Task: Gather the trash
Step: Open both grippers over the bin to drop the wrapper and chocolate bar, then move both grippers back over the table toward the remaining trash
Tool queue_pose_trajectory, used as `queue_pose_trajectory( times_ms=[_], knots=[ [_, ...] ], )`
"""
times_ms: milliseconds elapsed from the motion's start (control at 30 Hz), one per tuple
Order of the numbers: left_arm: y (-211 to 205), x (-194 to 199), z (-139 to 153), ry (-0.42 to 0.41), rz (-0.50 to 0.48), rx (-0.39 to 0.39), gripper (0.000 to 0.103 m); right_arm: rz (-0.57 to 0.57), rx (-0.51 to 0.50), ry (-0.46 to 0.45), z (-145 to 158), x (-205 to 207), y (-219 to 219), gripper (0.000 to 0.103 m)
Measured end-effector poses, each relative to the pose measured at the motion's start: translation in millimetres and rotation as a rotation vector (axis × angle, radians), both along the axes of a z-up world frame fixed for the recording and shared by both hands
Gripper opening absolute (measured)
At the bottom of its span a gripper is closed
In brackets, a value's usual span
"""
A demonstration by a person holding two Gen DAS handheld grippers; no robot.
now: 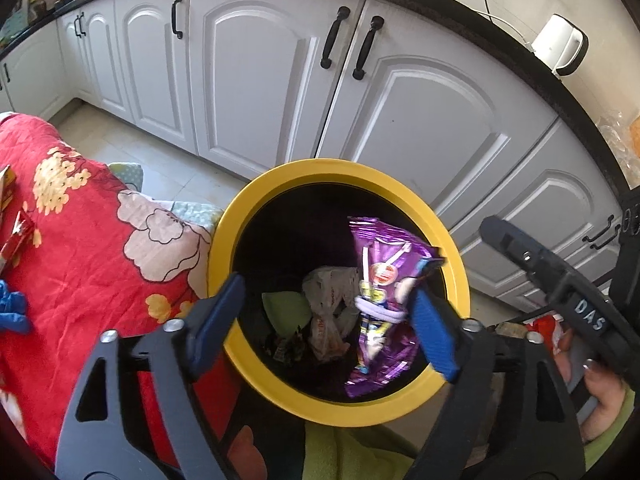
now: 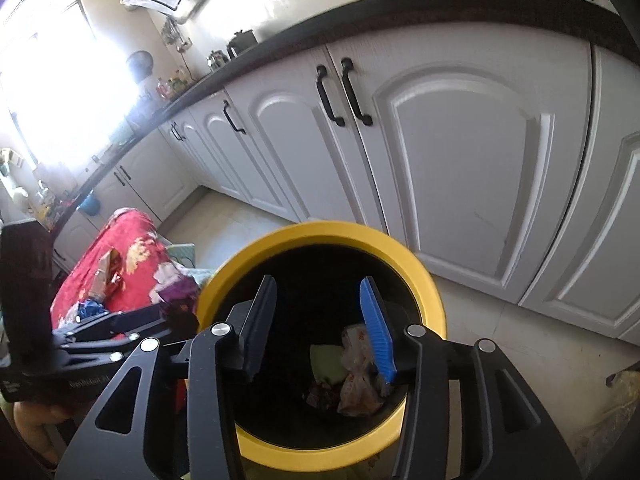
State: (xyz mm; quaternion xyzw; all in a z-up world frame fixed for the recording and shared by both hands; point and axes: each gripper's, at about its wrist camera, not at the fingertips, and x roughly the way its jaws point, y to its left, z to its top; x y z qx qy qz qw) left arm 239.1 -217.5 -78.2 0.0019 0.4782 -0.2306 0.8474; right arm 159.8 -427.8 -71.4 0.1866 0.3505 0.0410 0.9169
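A black bin with a yellow rim (image 1: pixel 280 184) stands on the floor by white cabinets; it also shows in the right wrist view (image 2: pixel 424 280). My left gripper (image 1: pixel 328 312) is open above its mouth. A purple snack wrapper (image 1: pixel 384 280) hangs by the right finger over the bin, seemingly loose. Inside lie a crumpled white wrapper (image 1: pixel 328 312) and a green scrap (image 1: pixel 284 308). My right gripper (image 2: pixel 320 328) is open and empty over the bin, with the white wrapper (image 2: pixel 356 384) below it.
A red floral cloth (image 1: pixel 80 240) covers a surface left of the bin, with a red packet (image 1: pixel 16 240) and a blue item (image 1: pixel 12 312) on it. White cabinet doors (image 1: pixel 260 80) stand behind. The other gripper (image 1: pixel 560 280) is at right.
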Motion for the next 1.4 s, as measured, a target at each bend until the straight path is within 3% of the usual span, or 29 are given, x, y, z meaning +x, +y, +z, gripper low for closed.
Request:
queue_pose_trajectory(
  times_ms=[67,133,233,433,533,667,933,1133,1400],
  knots=[
    [1,-1,2,-0.006,0.003,0.005,0.08,-0.009,0.001,-0.003,2,-1,-2,0.042],
    [3,-2,3,-0.006,0.011,0.002,0.09,-0.02,0.002,-0.003,3,-2,-3,0.042],
    [5,-2,4,-0.005,0.025,0.008,0.092,-0.034,0.01,-0.004,5,-3,-7,0.042],
    [11,0,2,0.005,0.065,0.023,0.092,-0.027,0.024,-0.024,11,-5,-7,0.043],
    [9,-2,5,-0.036,0.062,0.082,0.092,0.03,0.037,-0.046,18,-4,-1,0.048],
    [10,-1,9,-0.067,0.044,0.106,0.092,0.131,0.058,-0.058,27,-2,9,0.054],
    [13,-2,20,-0.121,-0.043,0.112,0.092,0.257,0.089,-0.033,39,12,26,0.055],
    [7,-12,29,-0.21,-0.112,0.197,0.092,0.365,0.055,-0.007,45,21,51,0.065],
    [15,-14,40,-0.234,-0.117,0.173,0.092,0.319,0.002,0.03,43,34,55,0.065]
  ],
)
